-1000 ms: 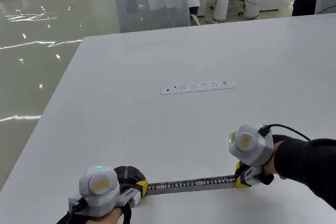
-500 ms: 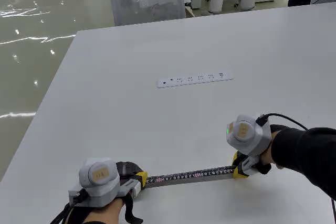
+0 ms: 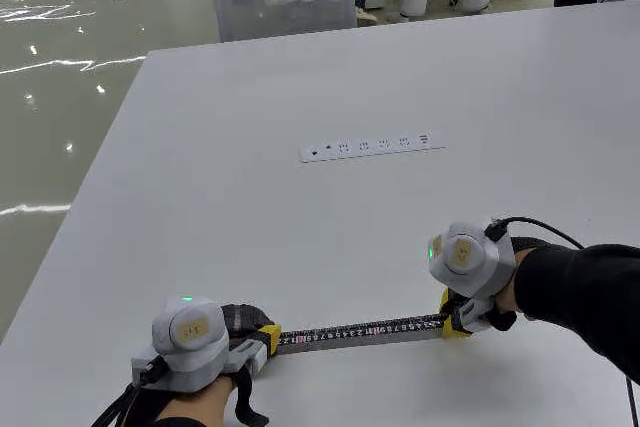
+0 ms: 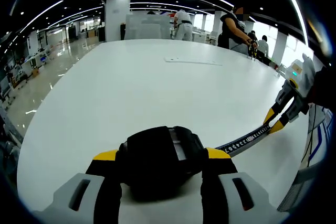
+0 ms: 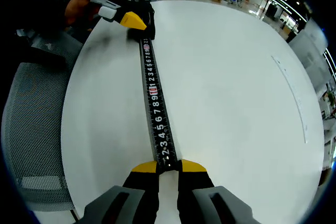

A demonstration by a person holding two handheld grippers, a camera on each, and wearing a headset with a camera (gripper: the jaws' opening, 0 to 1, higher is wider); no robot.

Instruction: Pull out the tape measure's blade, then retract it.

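End of blade hidden in right claw; tape measure case partly behind left claw

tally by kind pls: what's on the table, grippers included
Grippers: 2 (left gripper clamped on the case, right gripper pinching the blade end)
Tape measure: 1, blade pulled out between the grippers
Power strip: 1, white, lying flat farther up the table
Total: 4
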